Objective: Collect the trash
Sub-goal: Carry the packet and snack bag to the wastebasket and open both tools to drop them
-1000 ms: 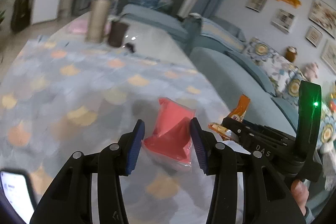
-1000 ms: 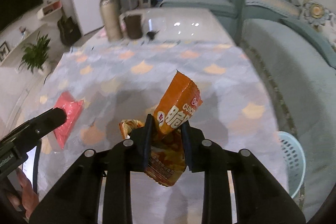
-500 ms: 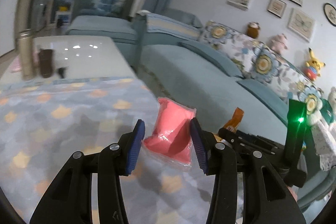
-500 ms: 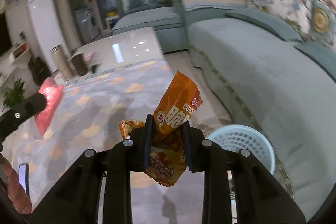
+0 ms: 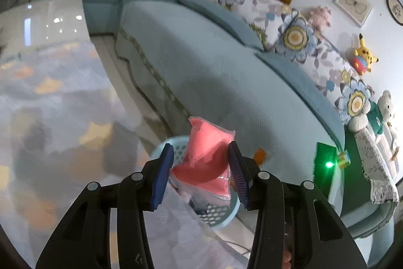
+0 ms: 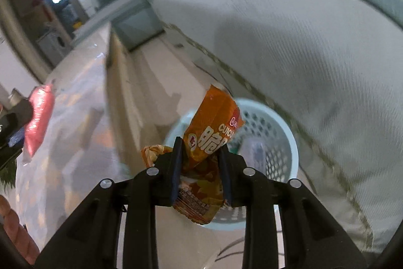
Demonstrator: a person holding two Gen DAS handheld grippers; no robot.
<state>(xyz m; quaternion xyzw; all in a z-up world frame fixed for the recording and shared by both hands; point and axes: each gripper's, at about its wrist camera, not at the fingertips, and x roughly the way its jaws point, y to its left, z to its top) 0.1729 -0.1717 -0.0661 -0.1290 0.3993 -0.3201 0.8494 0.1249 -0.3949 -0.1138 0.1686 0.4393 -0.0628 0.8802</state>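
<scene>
My left gripper (image 5: pixel 201 168) is shut on a pink plastic packet (image 5: pixel 206 155) and holds it in the air above a light blue perforated basket (image 5: pixel 221 217) on the floor. My right gripper (image 6: pixel 201 165) is shut on an orange snack wrapper (image 6: pixel 211 132) and holds it over the same basket (image 6: pixel 277 132). The pink packet also shows at the left of the right wrist view (image 6: pixel 39 117). Some trash lies inside the basket, too blurred to name.
A table with a grey and orange patterned cloth (image 5: pixel 50 117) lies to the left. A long blue sofa (image 5: pixel 226 72) with flowered cushions and plush toys runs along the right. A strip of pale floor (image 6: pixel 161 82) separates table and sofa.
Both grippers have swung right, from over the table to the floor basket by the sofa. Each keeps its hold on its piece of trash.
</scene>
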